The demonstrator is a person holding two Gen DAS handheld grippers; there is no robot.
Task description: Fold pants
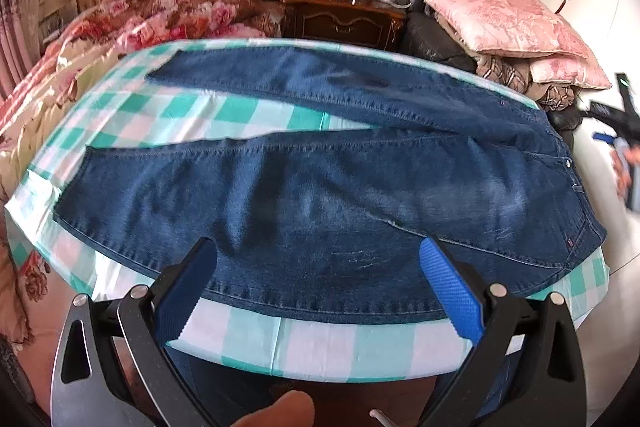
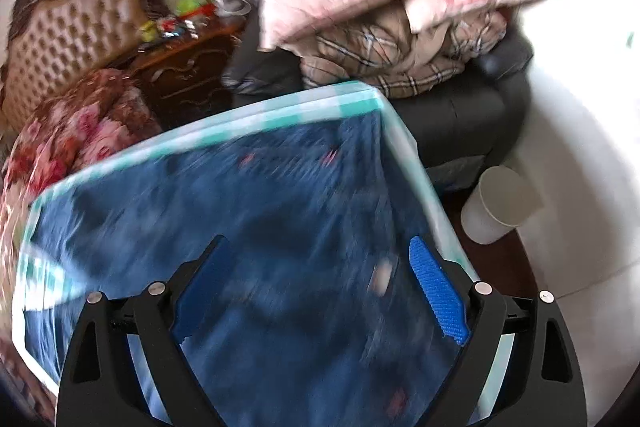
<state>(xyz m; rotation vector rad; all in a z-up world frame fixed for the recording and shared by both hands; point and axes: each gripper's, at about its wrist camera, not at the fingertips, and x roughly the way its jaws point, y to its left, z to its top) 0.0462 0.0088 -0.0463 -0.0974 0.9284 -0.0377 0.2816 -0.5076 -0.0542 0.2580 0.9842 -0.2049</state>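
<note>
- Just ahead of the left tongs, the jeans lie flat on the checked cloth, legs spread apart. These tongs are wide open, holding nothing.
- Far off to their right, the right tongs show at the picture's edge.
- Under the right tongs, also wide open and empty, the jeans look blurry.
- Grabbing only the top layer could leave a lumpy fold.

The jeans cover most of the surface, leaving bare strips at its left and near edges. A bed crowds the left, an armchair the far right.
</note>
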